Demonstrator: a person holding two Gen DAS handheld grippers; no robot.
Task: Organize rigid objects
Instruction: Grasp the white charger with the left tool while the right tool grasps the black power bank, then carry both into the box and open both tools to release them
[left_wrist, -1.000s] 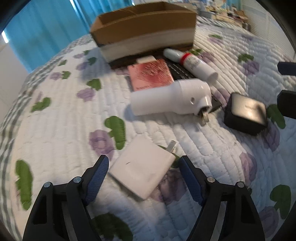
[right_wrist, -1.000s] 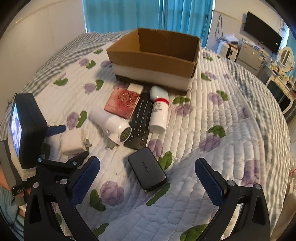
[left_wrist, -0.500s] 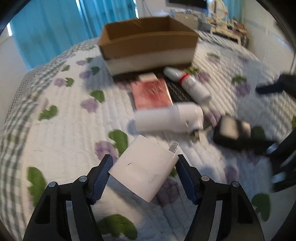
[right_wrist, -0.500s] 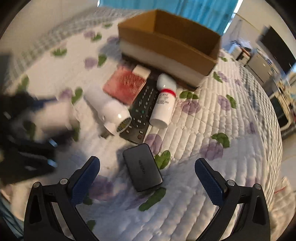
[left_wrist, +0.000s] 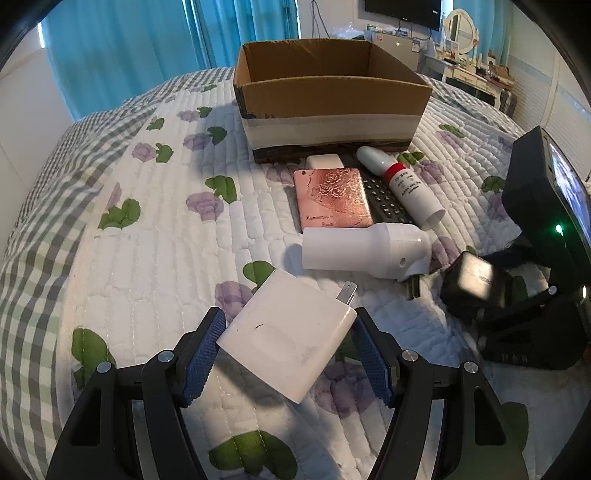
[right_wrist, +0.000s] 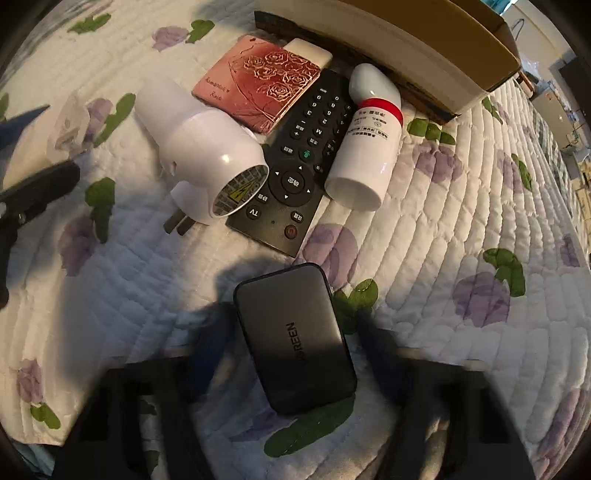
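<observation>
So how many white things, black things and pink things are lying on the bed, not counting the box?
White: 4 - square charger, plug-in cylinder, red-banded bottle, small white block.
Black: 2 - TV remote, black charger.
Pink: 1 - rose-patterned case.
Total: 7.
</observation>
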